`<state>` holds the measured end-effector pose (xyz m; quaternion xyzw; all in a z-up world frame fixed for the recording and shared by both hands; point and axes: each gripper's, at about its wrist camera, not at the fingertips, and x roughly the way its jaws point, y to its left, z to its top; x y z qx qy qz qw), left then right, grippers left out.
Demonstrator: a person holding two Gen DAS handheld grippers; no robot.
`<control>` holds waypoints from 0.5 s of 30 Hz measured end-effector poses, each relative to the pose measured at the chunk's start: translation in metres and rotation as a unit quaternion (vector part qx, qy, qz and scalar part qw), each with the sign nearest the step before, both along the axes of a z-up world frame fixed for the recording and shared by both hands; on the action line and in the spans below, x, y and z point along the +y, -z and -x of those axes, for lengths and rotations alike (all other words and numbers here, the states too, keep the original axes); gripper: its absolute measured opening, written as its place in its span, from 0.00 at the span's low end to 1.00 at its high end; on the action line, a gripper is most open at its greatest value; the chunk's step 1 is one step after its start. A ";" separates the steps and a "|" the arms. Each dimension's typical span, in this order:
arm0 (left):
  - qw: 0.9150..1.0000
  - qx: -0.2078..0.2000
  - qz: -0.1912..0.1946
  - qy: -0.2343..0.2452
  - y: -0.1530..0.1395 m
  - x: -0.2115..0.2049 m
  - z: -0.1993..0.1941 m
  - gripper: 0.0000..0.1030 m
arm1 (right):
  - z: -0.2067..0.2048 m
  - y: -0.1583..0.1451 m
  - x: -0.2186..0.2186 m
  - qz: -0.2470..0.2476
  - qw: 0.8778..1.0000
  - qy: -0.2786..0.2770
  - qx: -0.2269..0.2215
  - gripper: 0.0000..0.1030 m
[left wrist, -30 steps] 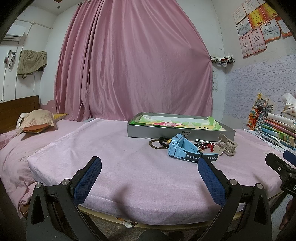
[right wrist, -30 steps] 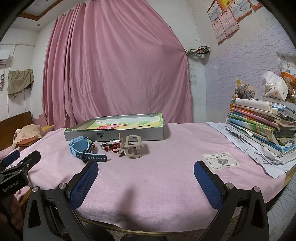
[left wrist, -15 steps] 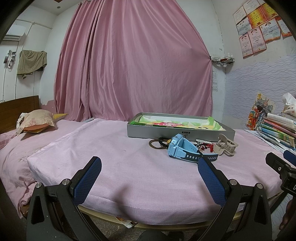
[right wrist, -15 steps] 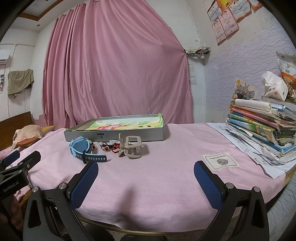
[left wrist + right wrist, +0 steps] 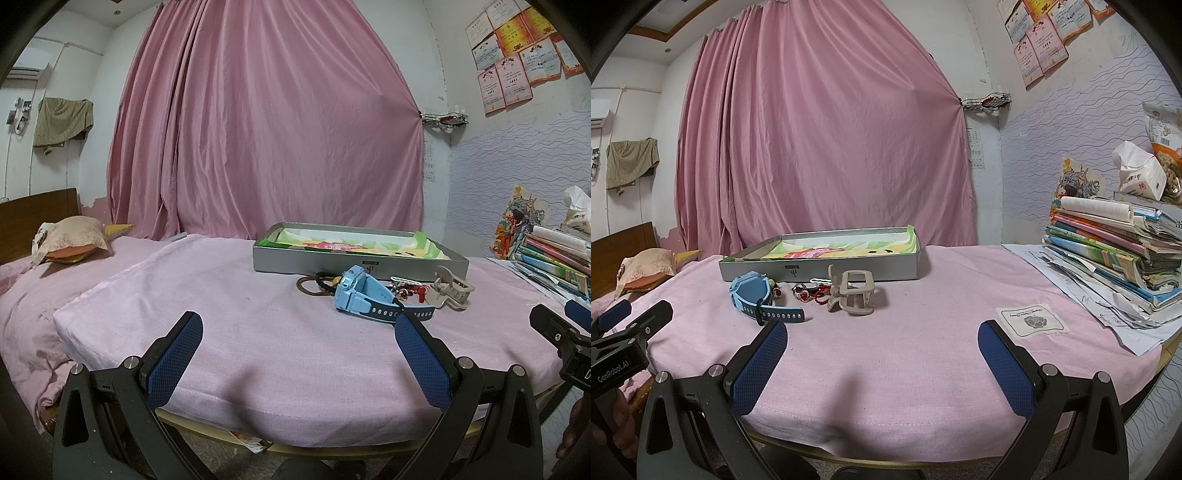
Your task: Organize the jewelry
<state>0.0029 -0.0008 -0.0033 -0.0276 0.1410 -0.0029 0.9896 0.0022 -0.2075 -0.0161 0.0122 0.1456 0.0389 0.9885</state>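
Observation:
A blue watch point(image 5: 364, 293) point(image 5: 755, 297), a beige hair claw clip point(image 5: 451, 290) point(image 5: 852, 297), small red and silver trinkets point(image 5: 406, 290) point(image 5: 810, 291) and brown hair ties point(image 5: 314, 286) lie on the pink-covered table, in front of a grey shallow box point(image 5: 332, 260) point(image 5: 812, 267) with a colourful lining. My left gripper point(image 5: 295, 343) is open and empty at the table's near edge, left of the jewelry. My right gripper point(image 5: 882, 349) is open and empty at the near edge, right of the jewelry.
A stack of books and papers point(image 5: 1115, 258) stands at the table's right end, with a tissue pack point(image 5: 1137, 175) on top. A small white label point(image 5: 1030, 321) lies on the cloth. A bed with a pillow point(image 5: 70, 238) is to the left. A pink curtain hangs behind.

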 end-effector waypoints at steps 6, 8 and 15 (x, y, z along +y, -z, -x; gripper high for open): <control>1.000 0.003 0.002 -0.001 -0.001 0.001 -0.001 0.99 | 0.001 -0.002 0.001 0.005 1.000 0.000 -0.004 1.00; 1.000 0.002 0.001 -0.001 -0.002 0.002 -0.002 0.99 | 0.001 -0.002 0.000 0.005 1.000 -0.001 -0.003 1.00; 1.000 0.016 -0.006 0.006 -0.013 0.006 -0.021 0.99 | -0.010 -0.013 -0.004 0.028 1.000 -0.012 -0.002 1.00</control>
